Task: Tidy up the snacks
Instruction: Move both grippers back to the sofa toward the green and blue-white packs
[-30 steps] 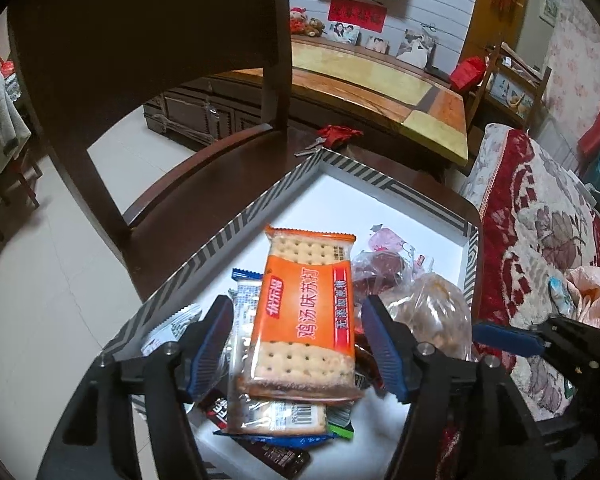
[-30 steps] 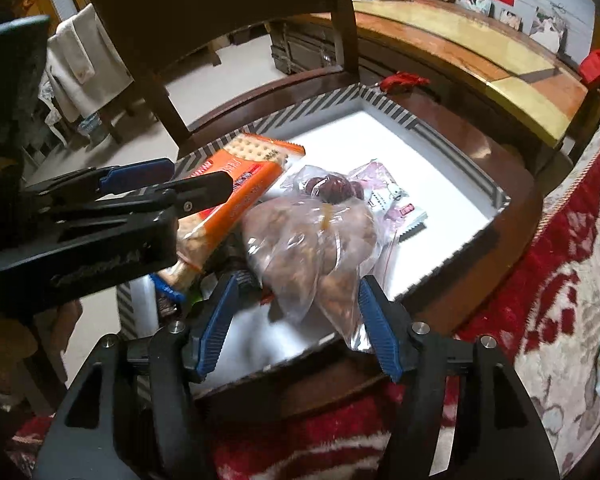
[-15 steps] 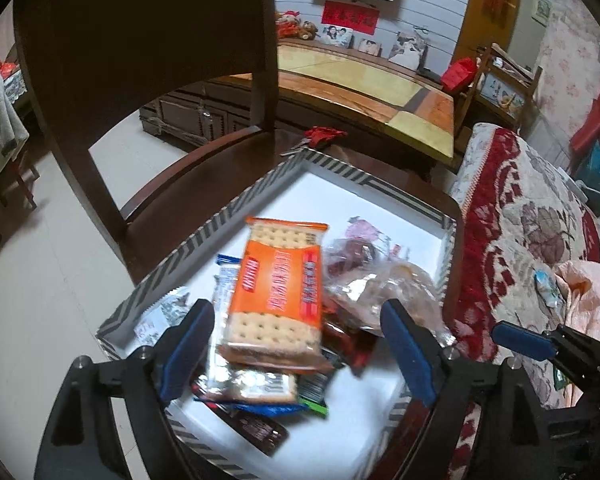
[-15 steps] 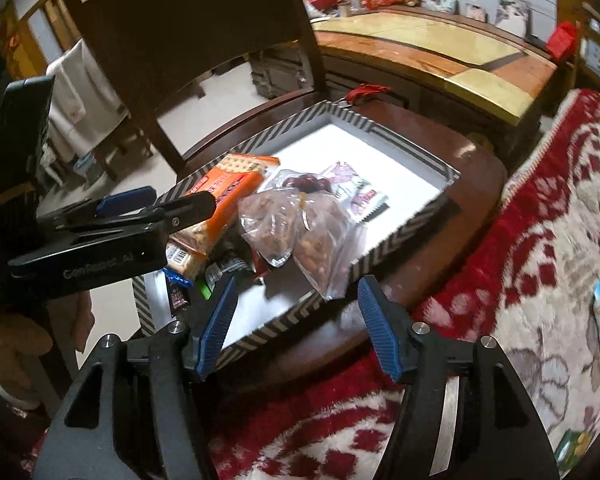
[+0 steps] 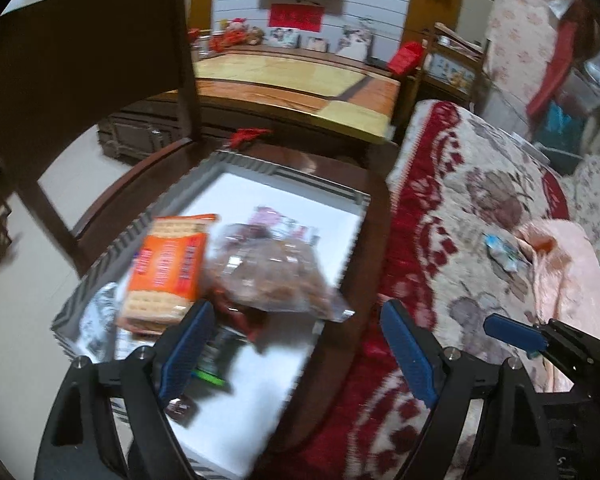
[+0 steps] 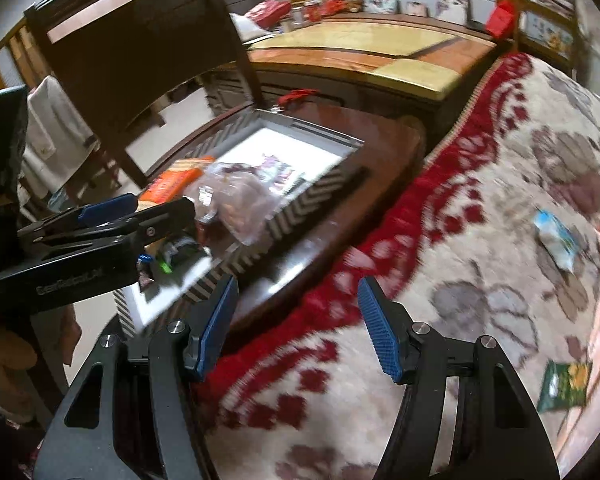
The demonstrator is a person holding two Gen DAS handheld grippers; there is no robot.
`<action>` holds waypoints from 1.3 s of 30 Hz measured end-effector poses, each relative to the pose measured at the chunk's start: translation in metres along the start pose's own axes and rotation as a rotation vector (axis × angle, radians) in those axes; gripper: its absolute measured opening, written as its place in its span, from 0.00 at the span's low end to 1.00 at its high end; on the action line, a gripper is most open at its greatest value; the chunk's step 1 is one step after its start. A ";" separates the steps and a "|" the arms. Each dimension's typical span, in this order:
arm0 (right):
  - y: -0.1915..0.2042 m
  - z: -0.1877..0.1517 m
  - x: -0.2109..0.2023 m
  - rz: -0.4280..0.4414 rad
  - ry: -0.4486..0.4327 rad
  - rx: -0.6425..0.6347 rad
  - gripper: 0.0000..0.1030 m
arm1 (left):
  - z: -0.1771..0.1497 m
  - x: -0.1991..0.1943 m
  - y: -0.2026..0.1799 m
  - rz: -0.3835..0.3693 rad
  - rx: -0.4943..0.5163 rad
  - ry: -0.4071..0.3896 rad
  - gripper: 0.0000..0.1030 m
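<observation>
A striped box [image 5: 284, 168] with a white floor holds an orange cracker pack [image 5: 164, 268], a clear bag of nuts [image 5: 268, 276], a pink packet [image 5: 272, 216] and several small wrappers. My left gripper [image 5: 292, 312] hangs open over the box's near right corner, with nothing between its pads. My right gripper [image 6: 297, 284] stands open and empty above the box's wooden support and the red-and-cream blanket [image 6: 480, 160]. A blue-white snack packet [image 6: 556, 238] and a green packet [image 6: 566, 386] lie on the blanket. The left gripper [image 6: 112, 208] shows at the right wrist view's left edge.
The box rests on a dark wooden seat [image 5: 112, 196] with a tall chair back [image 5: 80, 80] behind it. A long wooden table [image 5: 300, 80] stands further back. A pink cloth [image 5: 572, 272] lies on the blanket at the right.
Both grippers drew back from the box and swung right toward the blanket. The left jaws widened and left the cracker pack lying in the box. The right jaws kept their width.
</observation>
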State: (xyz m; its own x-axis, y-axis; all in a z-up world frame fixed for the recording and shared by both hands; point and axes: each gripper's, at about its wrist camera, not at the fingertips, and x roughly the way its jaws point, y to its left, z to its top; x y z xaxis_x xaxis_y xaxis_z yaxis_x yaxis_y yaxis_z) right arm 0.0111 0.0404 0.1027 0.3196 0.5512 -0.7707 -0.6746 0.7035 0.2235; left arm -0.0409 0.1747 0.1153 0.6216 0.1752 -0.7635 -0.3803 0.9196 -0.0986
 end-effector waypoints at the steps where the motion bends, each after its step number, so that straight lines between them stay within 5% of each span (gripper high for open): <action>1: -0.005 -0.003 -0.003 -0.006 0.001 0.011 0.61 | -0.001 -0.001 -0.006 -0.006 0.011 0.001 0.85; 29: -0.169 -0.116 -0.072 -0.252 0.004 0.363 0.61 | -0.023 0.035 -0.131 -0.171 0.219 0.130 0.85; 39: -0.215 -0.129 -0.053 -0.234 0.056 0.524 0.64 | -0.025 0.048 -0.141 -0.179 0.235 0.159 0.85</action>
State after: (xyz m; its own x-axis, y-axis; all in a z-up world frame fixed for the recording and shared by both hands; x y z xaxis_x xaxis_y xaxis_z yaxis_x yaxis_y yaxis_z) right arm 0.0534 -0.1985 0.0183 0.3754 0.3398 -0.8623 -0.1664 0.9400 0.2979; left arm 0.0249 0.0449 0.0763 0.5427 -0.0363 -0.8391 -0.0948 0.9900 -0.1041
